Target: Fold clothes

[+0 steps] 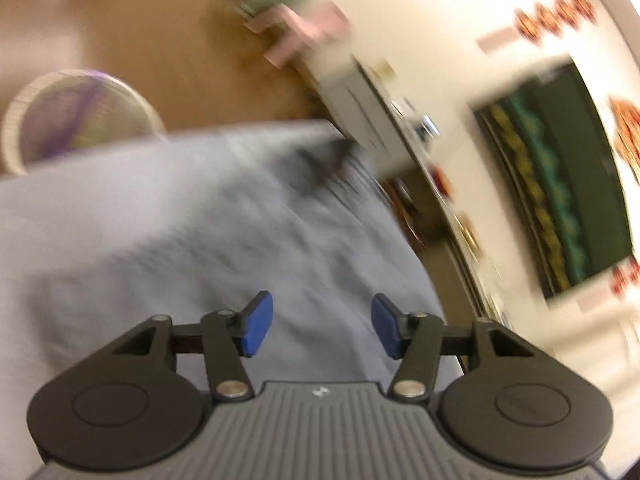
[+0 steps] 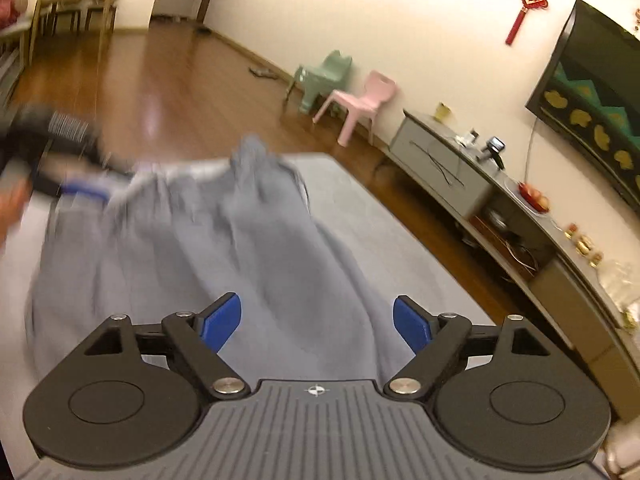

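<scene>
A grey garment (image 2: 220, 248) lies crumpled and spread on a pale grey-blue padded surface (image 2: 360, 216). My right gripper (image 2: 316, 322) is open above the garment's near end, with nothing between its blue pads. In the left wrist view, which is motion-blurred, my left gripper (image 1: 322, 324) is open over the same grey garment (image 1: 200, 232), its pads apart and empty. From the right wrist view the left gripper (image 2: 84, 194) is a blur at the garment's far left edge, with a hand behind it.
A round white basket (image 1: 76, 116) stands on the wooden floor beyond the surface. A low grey TV cabinet (image 2: 460, 168) with small items runs along the right wall under a television (image 2: 592, 100). A pink chair (image 2: 360, 100) and a green chair (image 2: 324, 76) stand by the wall.
</scene>
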Demonstrator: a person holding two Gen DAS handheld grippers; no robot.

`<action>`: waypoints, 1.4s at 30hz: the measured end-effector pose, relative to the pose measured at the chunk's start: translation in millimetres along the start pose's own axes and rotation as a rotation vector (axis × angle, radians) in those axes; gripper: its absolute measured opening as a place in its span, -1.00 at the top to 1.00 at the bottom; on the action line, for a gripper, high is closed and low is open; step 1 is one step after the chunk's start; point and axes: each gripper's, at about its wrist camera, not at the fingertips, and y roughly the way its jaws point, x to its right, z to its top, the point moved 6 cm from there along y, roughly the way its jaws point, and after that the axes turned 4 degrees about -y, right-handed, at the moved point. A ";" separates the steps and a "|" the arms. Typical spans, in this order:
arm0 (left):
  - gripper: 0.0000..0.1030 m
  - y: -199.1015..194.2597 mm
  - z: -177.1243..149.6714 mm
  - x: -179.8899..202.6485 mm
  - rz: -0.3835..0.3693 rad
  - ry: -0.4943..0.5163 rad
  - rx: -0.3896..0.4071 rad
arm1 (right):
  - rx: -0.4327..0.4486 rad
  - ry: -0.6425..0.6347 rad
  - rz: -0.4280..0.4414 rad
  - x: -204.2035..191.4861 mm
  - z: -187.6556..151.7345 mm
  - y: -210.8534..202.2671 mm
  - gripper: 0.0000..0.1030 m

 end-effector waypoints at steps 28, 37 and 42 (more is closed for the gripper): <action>0.51 -0.6 27.9 -36.3 0.148 -0.172 0.059 | 0.195 -0.111 0.036 -63.5 5.1 4.9 -0.57; 0.50 -12.9 37.8 -56.0 0.084 -0.230 0.026 | 0.006 -0.128 0.329 -130.3 91.5 181.0 0.17; -0.05 -29.9 33.4 -17.2 -0.039 -0.049 0.051 | 0.154 -0.187 0.220 -135.2 120.5 136.6 1.00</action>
